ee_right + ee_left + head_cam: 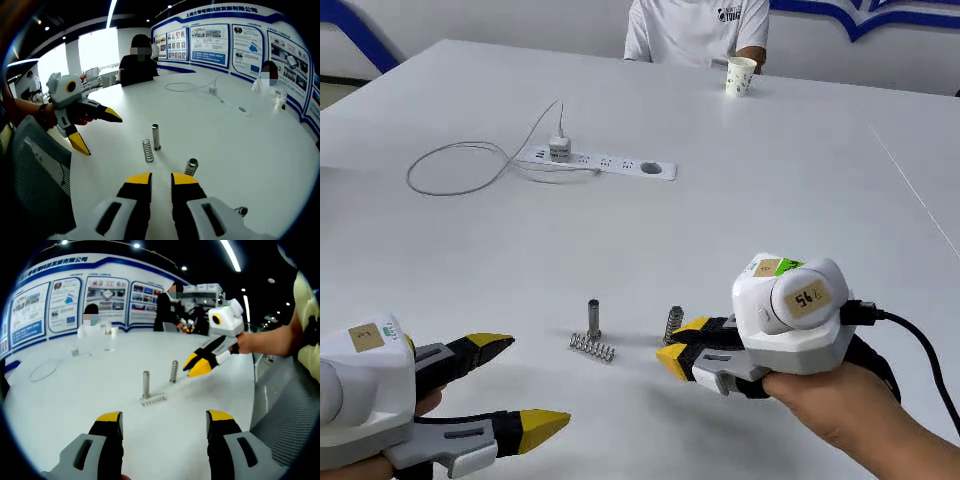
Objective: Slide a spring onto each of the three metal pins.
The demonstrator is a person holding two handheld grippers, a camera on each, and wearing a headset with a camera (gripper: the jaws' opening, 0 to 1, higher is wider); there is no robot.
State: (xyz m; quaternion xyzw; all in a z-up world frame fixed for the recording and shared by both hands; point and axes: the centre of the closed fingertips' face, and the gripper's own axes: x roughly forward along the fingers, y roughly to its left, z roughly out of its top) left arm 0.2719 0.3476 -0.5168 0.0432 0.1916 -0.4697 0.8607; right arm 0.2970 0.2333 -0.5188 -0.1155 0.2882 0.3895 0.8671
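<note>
A bare metal pin (593, 318) stands upright on the white table (770, 190), and a loose spring (592, 347) lies flat just in front of it. To its right stands a second pin wearing a spring (673, 324). My right gripper (680, 341) sits just right of that pin, jaws nearly together with nothing between them. In the right gripper view a small metal piece (240, 211) lies by its right jaw; I cannot tell what it is. My left gripper (525, 382) hovers open at the near left, a short way from the loose spring (154, 399).
A white power strip (600, 163) with a charger and a looped cable (450, 165) lies mid-table. A paper cup (740, 76) stands at the far edge before a seated person (695, 30). Other people (167, 305) are beyond the table.
</note>
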